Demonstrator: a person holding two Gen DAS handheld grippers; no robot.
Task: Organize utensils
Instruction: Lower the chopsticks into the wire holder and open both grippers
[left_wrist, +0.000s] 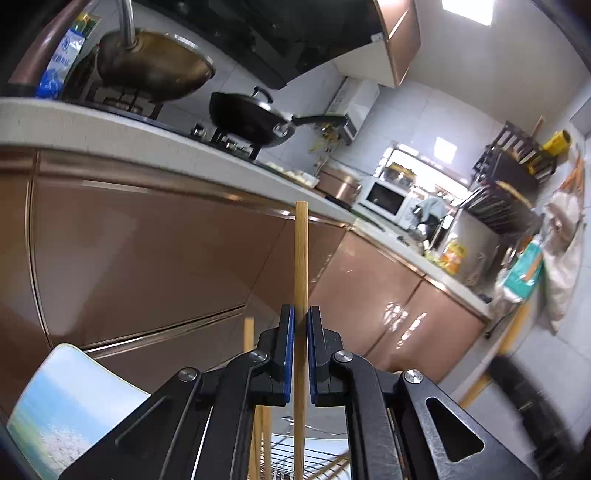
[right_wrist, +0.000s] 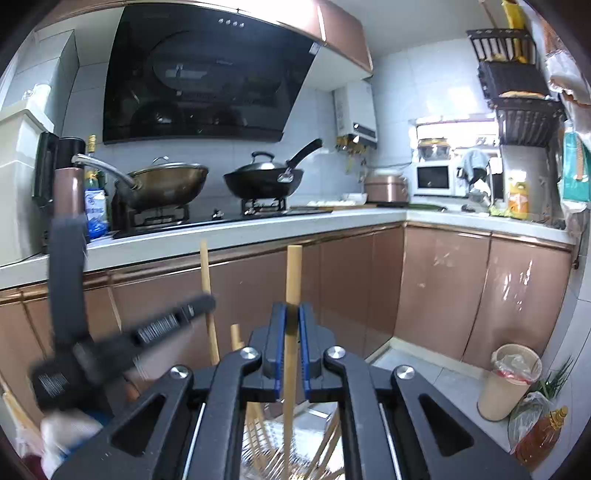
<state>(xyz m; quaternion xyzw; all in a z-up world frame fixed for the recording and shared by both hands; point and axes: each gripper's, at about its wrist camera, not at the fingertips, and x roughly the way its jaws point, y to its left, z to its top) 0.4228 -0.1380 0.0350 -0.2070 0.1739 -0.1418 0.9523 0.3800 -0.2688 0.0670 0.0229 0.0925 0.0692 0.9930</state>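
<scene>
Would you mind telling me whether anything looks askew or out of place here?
Nothing looks spilled or damaged. Each gripper, left gripper and right gripper, holds one wooden chopstick upright; the other chopsticks below lean at mixed angles.

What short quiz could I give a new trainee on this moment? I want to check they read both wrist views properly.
1. True or false: the left gripper is shut on a chopstick.
2. What does the right gripper hold? A) a spoon B) a chopstick C) nothing
3. Fill in: on the stove, the black wok wears a ____.

Key
1. True: the blue pads close on the wooden stick, which points up past the fingertips.
2. B: a second chopstick stands between the pads.
3. Lid. The brass-coloured wok beside it also has one.
</scene>
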